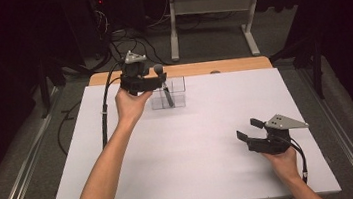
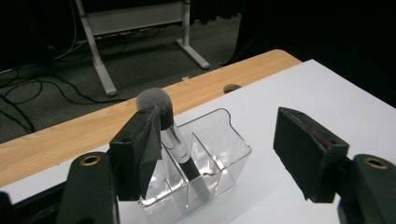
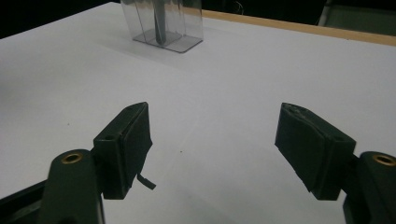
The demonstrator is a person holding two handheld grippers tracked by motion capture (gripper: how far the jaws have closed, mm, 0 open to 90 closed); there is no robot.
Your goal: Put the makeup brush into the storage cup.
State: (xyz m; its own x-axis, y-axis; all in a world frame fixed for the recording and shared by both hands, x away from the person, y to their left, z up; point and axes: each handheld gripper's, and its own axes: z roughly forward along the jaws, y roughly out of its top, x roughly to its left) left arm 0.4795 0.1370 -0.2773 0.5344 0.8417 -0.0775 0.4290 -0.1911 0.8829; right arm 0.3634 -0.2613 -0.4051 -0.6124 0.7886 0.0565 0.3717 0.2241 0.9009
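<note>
A clear plastic organizer (image 1: 176, 95) with several compartments stands near the table's far edge. A makeup brush (image 1: 162, 83) with a grey round head leans in it, handle down. My left gripper (image 1: 154, 83) hovers just left of the organizer, jaws wide apart. In the left gripper view the brush head (image 2: 154, 103) sits right by my left pad (image 2: 140, 149), and the organizer (image 2: 233, 135) lies below the left gripper (image 2: 216, 122); whether pad and brush touch, I cannot tell. My right gripper (image 1: 249, 129) rests open at the front right; the right gripper (image 3: 212, 126) has nothing between its pads.
The white table top (image 1: 195, 147) has a wooden strip (image 1: 196, 69) along its far edge. Behind it are a metal stand (image 1: 211, 25) and cables (image 1: 122, 40) on the floor. The organizer (image 3: 163, 25) stands far ahead in the right gripper view.
</note>
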